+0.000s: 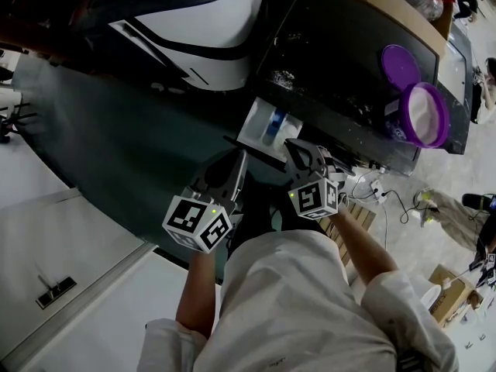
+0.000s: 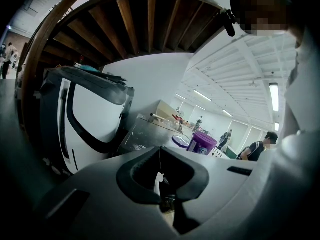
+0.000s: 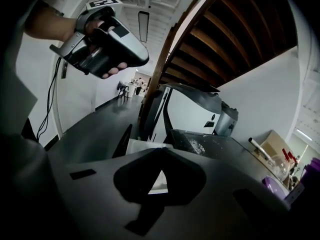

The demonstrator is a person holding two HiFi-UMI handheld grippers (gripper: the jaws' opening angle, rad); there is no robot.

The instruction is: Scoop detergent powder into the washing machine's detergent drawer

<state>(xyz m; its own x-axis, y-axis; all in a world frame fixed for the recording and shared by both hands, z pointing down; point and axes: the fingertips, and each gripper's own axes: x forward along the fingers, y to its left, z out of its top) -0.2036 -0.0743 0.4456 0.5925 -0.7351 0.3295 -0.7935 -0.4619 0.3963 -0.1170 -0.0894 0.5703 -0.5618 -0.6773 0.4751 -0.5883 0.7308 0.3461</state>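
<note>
Dark glossy washing-machine top point(image 1: 341, 53) fills the far side. Open purple plastic detergent tub point(image 1: 397, 124) stands ahead-right, nearer the right hand-held gripper point(image 1: 301, 152). White pulled-out detergent drawer point(image 1: 256, 127) lies just ahead, long axis pointing at both tools. Left hand-held gripper point(image 1: 239, 165) and right: jaws closed together, empty.

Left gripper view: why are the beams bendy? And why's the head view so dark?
Left gripper view: the wide-angle lens bends the beams and blackens the corners. Head view: dim and underexposed, though the purple tub shows bright.
</note>
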